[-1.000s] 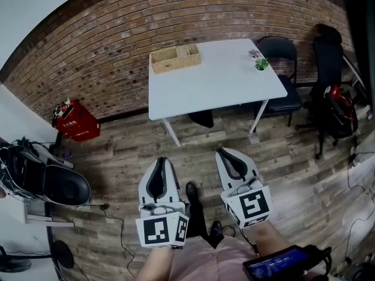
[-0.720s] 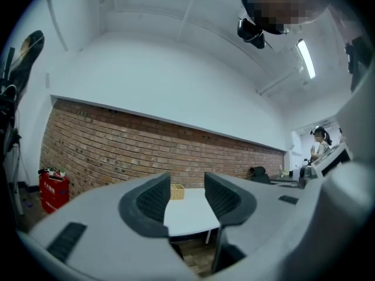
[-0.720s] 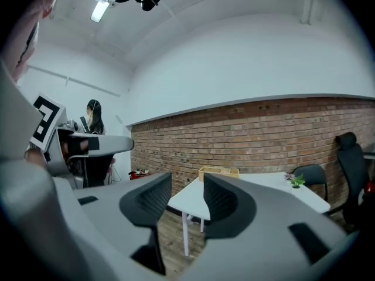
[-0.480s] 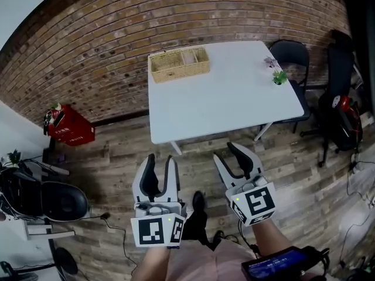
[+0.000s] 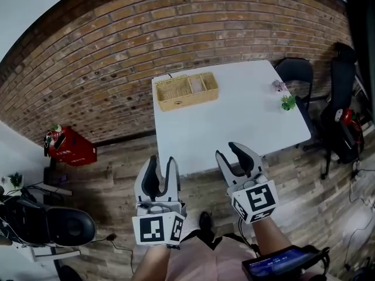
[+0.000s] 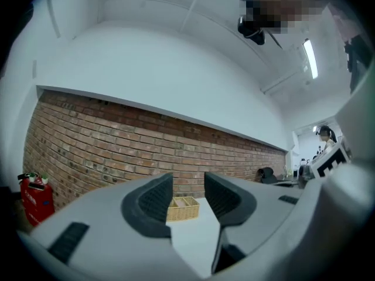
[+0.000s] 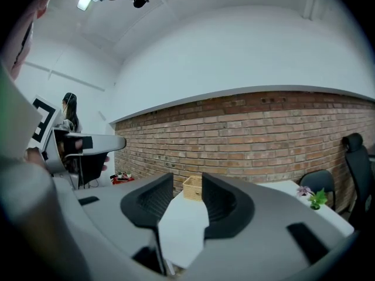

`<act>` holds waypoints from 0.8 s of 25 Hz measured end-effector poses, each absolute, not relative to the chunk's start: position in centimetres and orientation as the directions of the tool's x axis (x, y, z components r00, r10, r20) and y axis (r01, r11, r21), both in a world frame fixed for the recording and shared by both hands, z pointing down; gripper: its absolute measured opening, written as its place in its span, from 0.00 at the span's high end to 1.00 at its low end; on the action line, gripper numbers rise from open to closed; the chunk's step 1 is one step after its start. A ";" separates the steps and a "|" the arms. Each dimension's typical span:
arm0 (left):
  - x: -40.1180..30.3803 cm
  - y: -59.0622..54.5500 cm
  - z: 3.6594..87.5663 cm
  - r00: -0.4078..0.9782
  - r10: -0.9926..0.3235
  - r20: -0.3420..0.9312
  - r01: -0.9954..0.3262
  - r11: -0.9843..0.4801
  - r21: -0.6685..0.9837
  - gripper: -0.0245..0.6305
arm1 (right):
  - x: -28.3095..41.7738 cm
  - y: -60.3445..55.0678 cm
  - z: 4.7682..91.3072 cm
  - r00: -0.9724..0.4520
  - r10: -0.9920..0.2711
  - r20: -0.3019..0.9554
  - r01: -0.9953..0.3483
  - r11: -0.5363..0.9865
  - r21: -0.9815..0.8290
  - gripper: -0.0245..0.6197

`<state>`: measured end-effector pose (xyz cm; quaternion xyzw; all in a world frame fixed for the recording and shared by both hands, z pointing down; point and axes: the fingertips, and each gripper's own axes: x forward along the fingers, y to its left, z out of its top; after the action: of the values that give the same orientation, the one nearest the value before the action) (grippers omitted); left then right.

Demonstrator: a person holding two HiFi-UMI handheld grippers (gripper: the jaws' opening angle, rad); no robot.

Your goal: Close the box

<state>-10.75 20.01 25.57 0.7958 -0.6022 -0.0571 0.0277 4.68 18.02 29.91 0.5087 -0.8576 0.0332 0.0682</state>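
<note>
There is one wicker box (image 5: 185, 91), sitting at the far left corner of the one white worktop (image 5: 234, 116) with its top open and its inner dividers showing. There are two grippers. The left gripper (image 5: 162, 163) hangs over the wooden floor (image 5: 111, 177) just short of the near edge, its fingers (image 6: 153, 199) wide apart and gripping nothing (the box shows far off in the gap). The right gripper (image 5: 229, 152) reaches over the near edge, and its fingers (image 7: 152, 201) are apart but closing on empty air. Both are well apart from the box, and the stretch of worktop between them and it is plain white. At the right edge stand one small green plant (image 5: 288, 102) and one small purple thing (image 5: 278, 85) too small to identify. Beyond that edge is one black chair (image 5: 295, 69), with a second chair (image 5: 344, 75) draped in dark gear further right. One red crate (image 5: 70, 149) stands on the floor at the left, against the brick wall (image 5: 117, 57), and one dark screen device (image 5: 281, 263) sits by the person's right arm. A second ago both pairs of fingers were together and the worktop lay well ahead of them; now both pairs are apart and the near edge has come up to the grippers.
</note>
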 end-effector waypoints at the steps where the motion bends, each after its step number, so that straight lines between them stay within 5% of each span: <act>1: -11.0 19.4 25.3 0.271 -0.961 -0.064 -0.955 -0.276 0.111 0.70 | 4.5 17.4 29.6 -0.469 -0.871 0.147 -0.879 0.476 0.015 0.72; 20: -10.1 10.4 27.2 0.269 -0.963 -0.021 -0.957 -0.269 0.107 0.71 | 5.6 8.1 30.6 -0.461 -0.873 0.160 -0.884 0.468 0.007 0.75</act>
<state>-10.15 10.43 27.22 0.7956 -0.6034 -0.0406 0.0364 5.63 8.13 30.62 0.5144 -0.8537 0.0385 0.0707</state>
